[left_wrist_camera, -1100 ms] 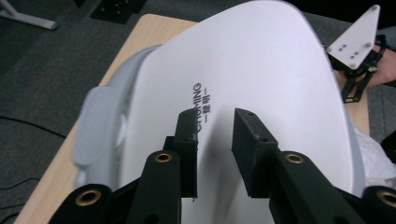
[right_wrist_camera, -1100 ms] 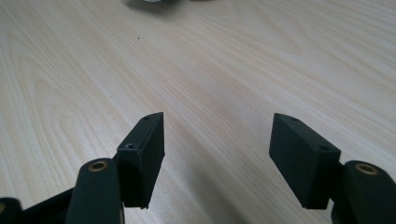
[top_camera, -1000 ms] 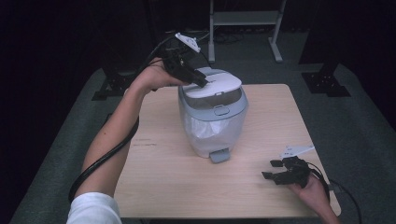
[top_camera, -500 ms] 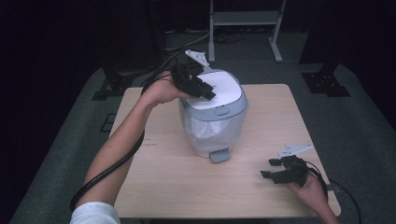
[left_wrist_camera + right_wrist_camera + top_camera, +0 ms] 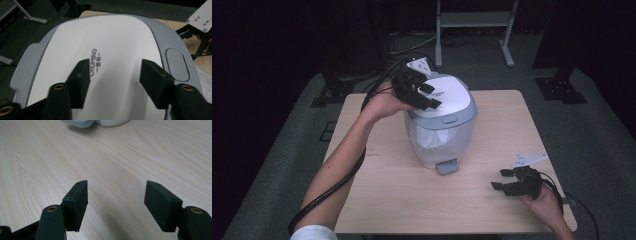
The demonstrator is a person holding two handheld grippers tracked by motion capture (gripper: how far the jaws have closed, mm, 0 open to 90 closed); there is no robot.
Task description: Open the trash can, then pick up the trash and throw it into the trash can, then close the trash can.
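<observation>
A white and grey pedal bin (image 5: 439, 140) stands in the middle of the wooden table (image 5: 412, 200), its white lid (image 5: 454, 95) down. My left gripper (image 5: 432, 96) hovers over the lid's left part. Its jaws have just been opening and nothing is between them. In the left gripper view the open jaws (image 5: 115, 75) frame the lid (image 5: 112, 42) with its printed lettering, beside a grey oval button (image 5: 177, 63). My right gripper (image 5: 502, 179) rests low at the table's front right, open. Bare wood lies between its jaws (image 5: 116, 197).
A grey foot pedal (image 5: 447, 166) juts from the bin's base toward me. A clear liner shows through the bin's front. A white metal stand (image 5: 472, 20) is on the dark floor beyond the table. A black cable (image 5: 332, 190) trails from my left gripper.
The left hand has moved right and down from the lid's back-left edge to over the lid, and its jaws have spread apart. The right gripper has stayed put.
</observation>
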